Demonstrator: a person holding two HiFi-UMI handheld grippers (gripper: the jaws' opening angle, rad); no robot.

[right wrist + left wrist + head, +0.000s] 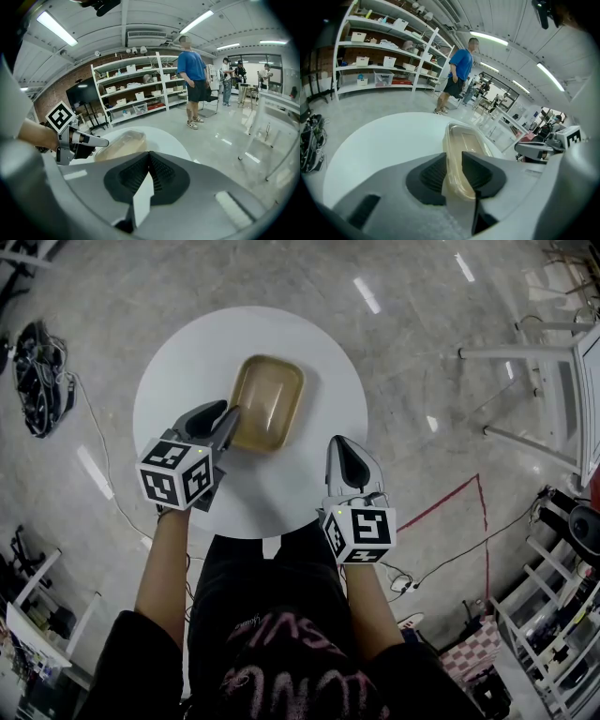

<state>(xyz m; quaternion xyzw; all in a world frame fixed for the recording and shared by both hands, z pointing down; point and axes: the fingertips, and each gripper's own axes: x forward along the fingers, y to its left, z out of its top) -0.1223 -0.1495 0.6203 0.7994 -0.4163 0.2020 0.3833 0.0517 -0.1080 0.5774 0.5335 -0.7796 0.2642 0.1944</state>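
A clear, amber-tinted plastic tray (266,401) lies on the round white table (319,362). My left gripper (228,420) is shut on the tray's near left rim; in the left gripper view the tray's rim (454,176) is pinched between the two dark pads. My right gripper (349,465) hovers over the table's near right part, shut with nothing in it, its pads (161,176) pressed together. From the right gripper view the tray (123,144) and the left gripper (89,140) appear ahead to the left.
Grey polished floor surrounds the table. A cable bundle (39,381) lies on the floor at left. White shelving (384,56) stands behind, and a person in a blue shirt (193,79) stands beyond the table. A white frame (553,390) stands at right.
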